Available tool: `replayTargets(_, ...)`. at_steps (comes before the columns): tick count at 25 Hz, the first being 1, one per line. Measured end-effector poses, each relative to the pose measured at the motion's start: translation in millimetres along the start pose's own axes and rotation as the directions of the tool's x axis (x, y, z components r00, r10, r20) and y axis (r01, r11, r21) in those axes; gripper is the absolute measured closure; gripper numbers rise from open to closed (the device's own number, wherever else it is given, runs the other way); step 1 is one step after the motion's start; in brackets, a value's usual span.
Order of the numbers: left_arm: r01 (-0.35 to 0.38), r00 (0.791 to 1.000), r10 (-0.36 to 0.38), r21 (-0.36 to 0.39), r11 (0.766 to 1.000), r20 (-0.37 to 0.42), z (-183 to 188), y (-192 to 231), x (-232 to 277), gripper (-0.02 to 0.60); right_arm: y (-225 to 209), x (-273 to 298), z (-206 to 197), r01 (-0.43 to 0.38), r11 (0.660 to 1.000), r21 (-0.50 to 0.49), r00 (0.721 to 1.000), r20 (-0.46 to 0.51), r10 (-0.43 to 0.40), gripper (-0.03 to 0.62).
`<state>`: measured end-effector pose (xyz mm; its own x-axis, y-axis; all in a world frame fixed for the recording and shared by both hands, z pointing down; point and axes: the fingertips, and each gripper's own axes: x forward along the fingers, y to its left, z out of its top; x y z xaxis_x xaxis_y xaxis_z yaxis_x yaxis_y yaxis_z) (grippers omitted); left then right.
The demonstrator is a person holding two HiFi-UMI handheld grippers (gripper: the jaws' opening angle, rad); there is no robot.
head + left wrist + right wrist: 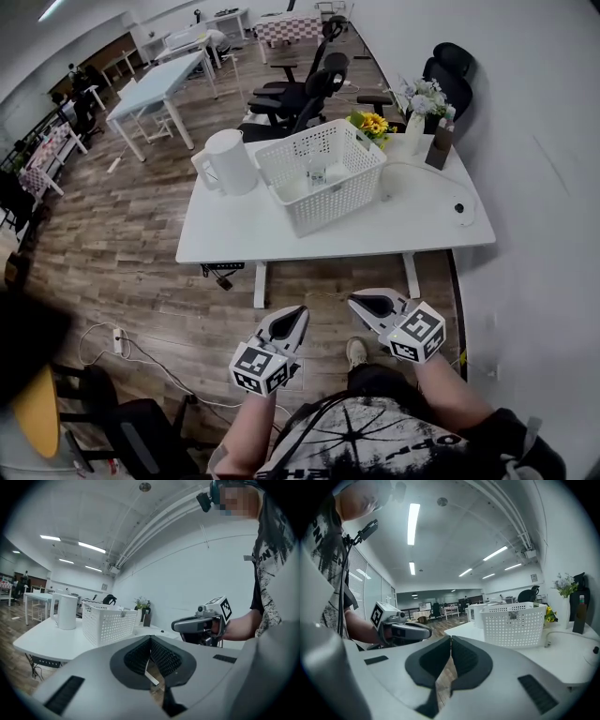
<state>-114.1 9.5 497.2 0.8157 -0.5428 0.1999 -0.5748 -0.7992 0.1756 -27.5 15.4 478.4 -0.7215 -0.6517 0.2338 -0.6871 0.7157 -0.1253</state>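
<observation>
I hold both grippers in front of my body, short of a white table (244, 234). My left gripper (298, 312) is shut with nothing between its jaws; its tip points toward the table's near edge. My right gripper (361, 302) is also shut and empty, a little to the right. On the table stands a white perforated basket (323, 173) with small items inside, and a white jug (228, 161) sits to its left. In the left gripper view the basket (108, 623) and jug (66, 612) lie ahead, with the right gripper (180, 625) at the right.
Sunflowers (372, 123), a vase of white flowers (418, 112) and a dark bottle (439, 145) stand at the table's far right. A white cable (441, 183) runs across the tabletop. Black office chairs (300, 94) are behind the table. A wall (534, 141) is on the right.
</observation>
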Motion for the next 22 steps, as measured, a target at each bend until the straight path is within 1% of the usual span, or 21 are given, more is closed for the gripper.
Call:
replayTargets(9,-0.051,0.999,0.050,0.025,0.998,0.016,37.9,26.2,64.0,0.572,-67.7,12.8,23.0,-0.065,0.998,-0.017,0.998,0.007,0.065,0.571)
replayTargets(22,-0.127,0.992,0.126,0.061,0.990,0.012,69.6,58.5,132.5,0.572,-143.6,35.6,51.3,-0.156,0.987,-0.043,0.986,0.044,0.158,0.571)
